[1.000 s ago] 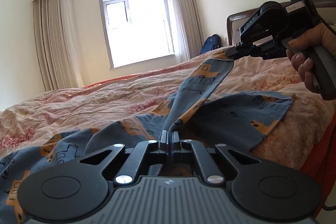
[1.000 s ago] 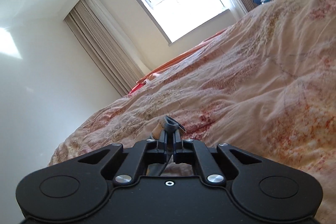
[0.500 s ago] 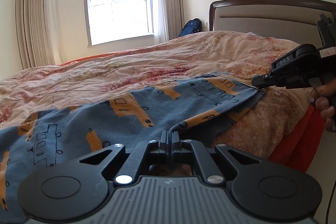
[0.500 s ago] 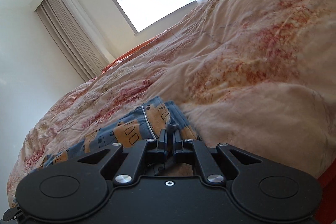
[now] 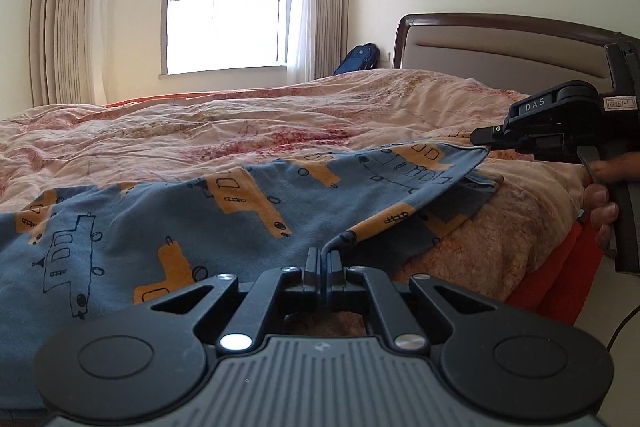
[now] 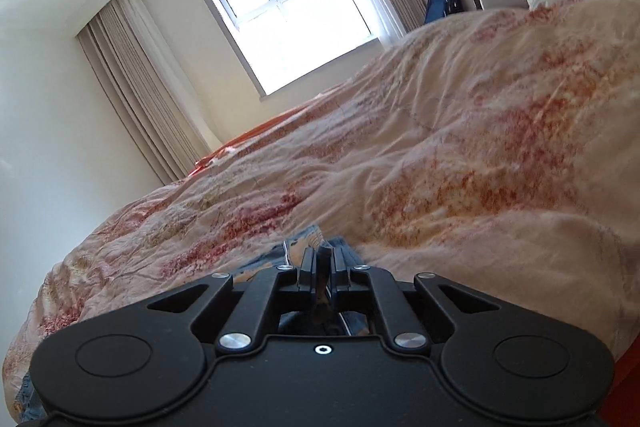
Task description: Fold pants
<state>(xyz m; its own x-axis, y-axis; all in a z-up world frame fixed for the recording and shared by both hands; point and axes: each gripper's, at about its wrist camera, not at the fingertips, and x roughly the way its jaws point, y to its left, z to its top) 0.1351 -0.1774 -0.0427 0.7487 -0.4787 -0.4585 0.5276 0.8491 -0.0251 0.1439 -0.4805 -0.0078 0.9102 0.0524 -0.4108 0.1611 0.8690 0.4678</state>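
Left wrist: pants across quilt, headboard beyond

One pants, two hand-held grippers, one bed, one backpack.

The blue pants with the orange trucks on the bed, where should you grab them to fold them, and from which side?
Probably by the edge at the bed's near side, coming in low from there. The pants lie spread over the quilt, so only the thin edge gives fingers a lip. The left gripper and right gripper are both shut on that edge, apart from each other, with cloth hanging between them.
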